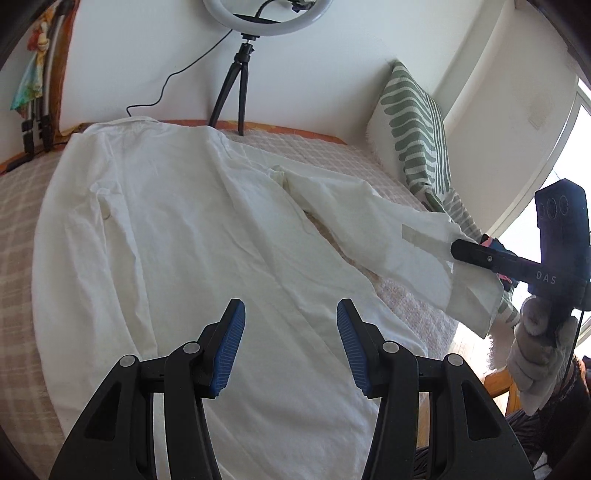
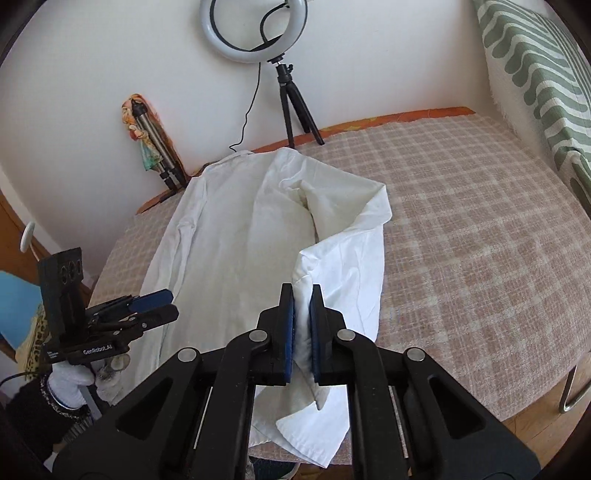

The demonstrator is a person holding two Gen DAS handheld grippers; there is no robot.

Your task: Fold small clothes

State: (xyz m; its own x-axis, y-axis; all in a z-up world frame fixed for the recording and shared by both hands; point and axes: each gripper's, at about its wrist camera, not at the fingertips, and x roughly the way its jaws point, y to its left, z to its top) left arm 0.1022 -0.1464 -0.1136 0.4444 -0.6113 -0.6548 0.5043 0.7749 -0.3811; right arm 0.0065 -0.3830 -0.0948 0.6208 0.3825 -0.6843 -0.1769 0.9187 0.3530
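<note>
Blue-padded and spread wide apart, the two fingers of the left gripper hang empty above the lower body of the one white shirt; the shirt lies flat on the checked pink bed cover, its collar toward the wall; one sleeve stretches out to the right, and its cuff is raised off the cover. In the right wrist view, the right gripper has its two pads pressed onto that cuff, the white cloth pinched between them and its loose end drooping below the fingers; the sleeve rises in a bend from the shirt's shoulder to the grip. Each gripper is held in one white-gloved hand; two grippers in all, one closed on cloth, one holding nothing. At the wall stands one ring light on one small black tripod, a black cable trailing from it down to the bed; one green-and-white patterned cushion leans at the right edge of the bed; a second, folded tripod leans in the corner to the left.
</note>
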